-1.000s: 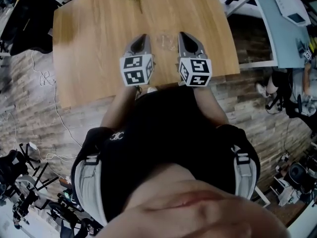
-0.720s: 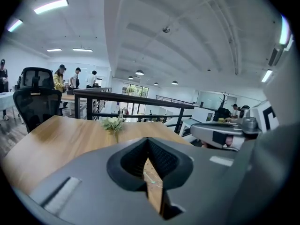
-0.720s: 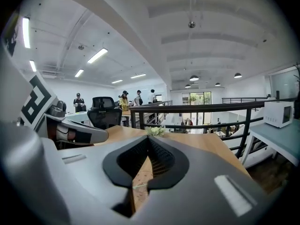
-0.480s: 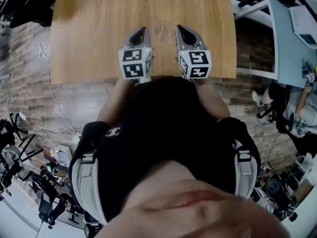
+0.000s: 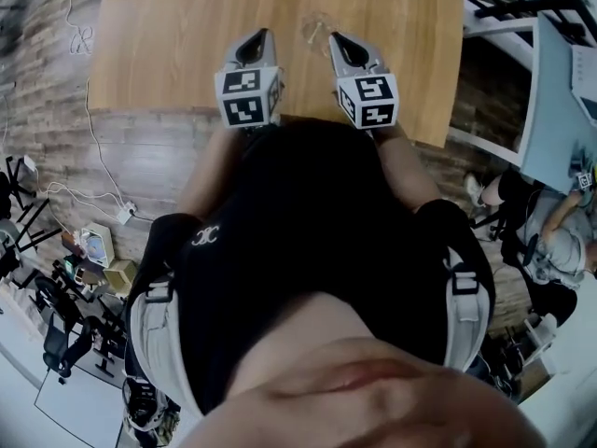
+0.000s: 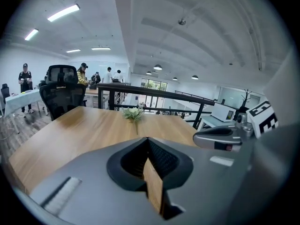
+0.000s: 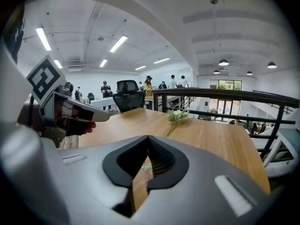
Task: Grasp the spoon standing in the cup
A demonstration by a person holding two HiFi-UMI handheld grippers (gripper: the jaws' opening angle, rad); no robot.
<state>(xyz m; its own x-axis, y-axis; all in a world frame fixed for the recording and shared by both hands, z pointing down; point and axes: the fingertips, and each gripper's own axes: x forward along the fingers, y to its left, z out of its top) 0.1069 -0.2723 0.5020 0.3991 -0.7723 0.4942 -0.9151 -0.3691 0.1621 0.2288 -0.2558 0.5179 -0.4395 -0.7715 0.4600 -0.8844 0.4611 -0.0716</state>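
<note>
A long wooden table (image 5: 168, 35) fills the top of your head view, with brick-patterned floor (image 5: 140, 157) along its near edge, and your dark-clad torso (image 5: 308, 250) takes up most of the picture below it. You hold both tools out over the table's near edge, side by side and apart, each pointing away from you across the tabletop. Your left gripper (image 6: 147, 140) has its jaws brought together at the tips with nothing between them; only bare wood shows through the slot behind the tips. Your right gripper (image 7: 147, 138) is likewise closed tip to tip and grips nothing. Each tool shows in the other's view, off to the side. A black office chair (image 6: 61, 88) stands at the far left of the table, and a dark railing (image 7: 225, 95) runs behind its far end. On the far part of the tabletop lies a small sprig of pale flowers (image 6: 133, 113), well apart from both tools. The cup (image 5: 314, 28) is a faint clear shape standing on the table between the tips of the two tools, touched by neither; the spoon in it is too faint to make out
</note>
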